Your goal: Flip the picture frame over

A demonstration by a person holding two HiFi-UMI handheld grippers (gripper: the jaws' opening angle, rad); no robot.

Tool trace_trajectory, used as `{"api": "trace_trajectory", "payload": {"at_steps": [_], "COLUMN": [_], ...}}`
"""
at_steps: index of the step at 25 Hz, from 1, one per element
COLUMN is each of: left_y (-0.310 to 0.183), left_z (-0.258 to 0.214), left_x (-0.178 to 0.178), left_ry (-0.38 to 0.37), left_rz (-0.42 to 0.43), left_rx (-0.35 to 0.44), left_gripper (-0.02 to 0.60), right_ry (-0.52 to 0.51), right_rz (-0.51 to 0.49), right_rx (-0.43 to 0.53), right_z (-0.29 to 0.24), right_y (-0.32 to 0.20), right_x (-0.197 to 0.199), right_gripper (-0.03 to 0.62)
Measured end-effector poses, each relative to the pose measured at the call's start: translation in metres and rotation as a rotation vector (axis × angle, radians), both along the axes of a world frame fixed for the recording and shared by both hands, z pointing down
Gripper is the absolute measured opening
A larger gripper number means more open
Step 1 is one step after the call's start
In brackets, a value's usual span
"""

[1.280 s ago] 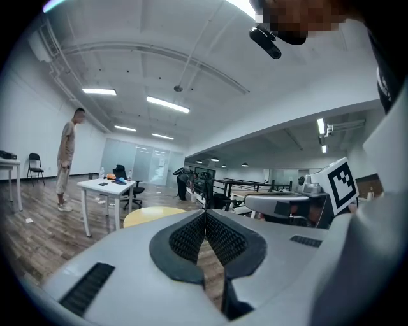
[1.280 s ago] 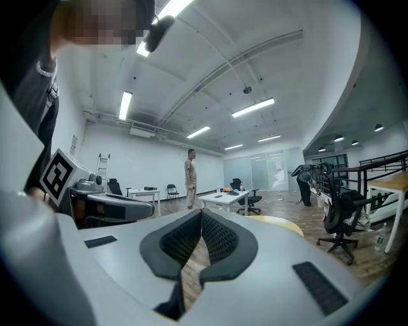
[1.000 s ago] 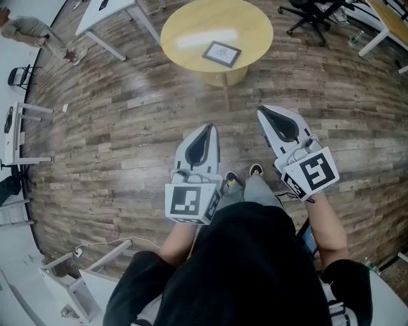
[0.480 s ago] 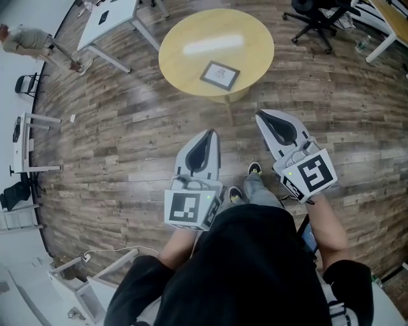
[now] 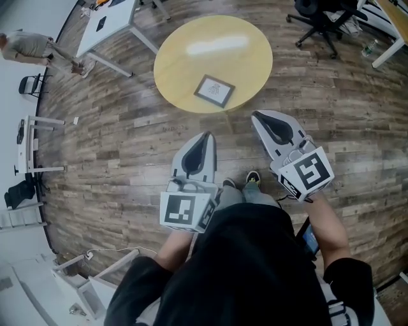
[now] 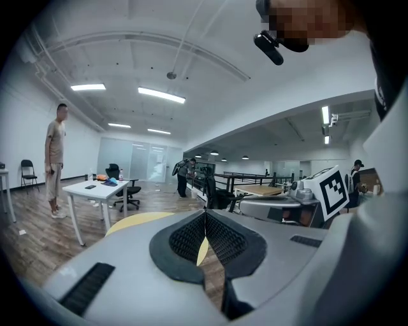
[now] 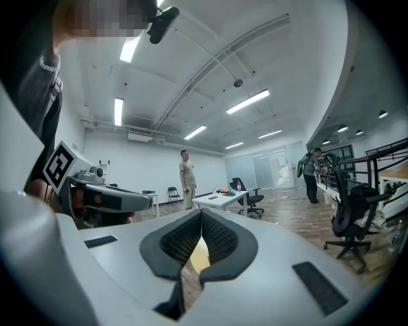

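Nearest, over the plank floor [image 5: 127,146], two grippers with one black-and-white marker cube [image 5: 185,210] apiece. Left gripper [image 5: 205,135] clenched, tips meeting on nothing. Right gripper [image 5: 255,116] likewise clenched and empty. Beyond the tips, one round yellow table [image 5: 191,63] bearing one picture frame [image 5: 214,90], flat near its closer edge and well apart from both grippers. Farther off, one white desk [image 5: 108,19] and one black office chair [image 5: 319,19].
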State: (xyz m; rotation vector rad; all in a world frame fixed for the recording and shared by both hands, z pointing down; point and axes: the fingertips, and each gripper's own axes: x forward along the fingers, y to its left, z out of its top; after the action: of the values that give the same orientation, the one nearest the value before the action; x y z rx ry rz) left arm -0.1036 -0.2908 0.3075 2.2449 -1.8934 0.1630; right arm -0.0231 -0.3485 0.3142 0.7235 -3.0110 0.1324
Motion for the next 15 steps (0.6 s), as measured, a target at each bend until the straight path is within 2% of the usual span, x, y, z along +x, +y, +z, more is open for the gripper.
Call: {"api": "trace_trajectory", "payload": {"at_steps": [9,15], "left_y": [-0.037,-0.066], "left_z": [0.005,0.009], "left_x": [-0.025,-0.058], "left_ry": [-0.024,-0.011], "left_rz": [-0.024,-0.008], "left_rx": [-0.008,-0.001], "left_gripper": [0.023,0.023], "right_ry": [0.012,0.075], "right_rz": [-0.014,0.004], "right_rx": [-0.003,0.022], "right_z": [0.01,0.019], "right_y": [-0.037,-0.066], "right_x": [-0.024,-0.053], "right_gripper": [0.02,0.02]}}
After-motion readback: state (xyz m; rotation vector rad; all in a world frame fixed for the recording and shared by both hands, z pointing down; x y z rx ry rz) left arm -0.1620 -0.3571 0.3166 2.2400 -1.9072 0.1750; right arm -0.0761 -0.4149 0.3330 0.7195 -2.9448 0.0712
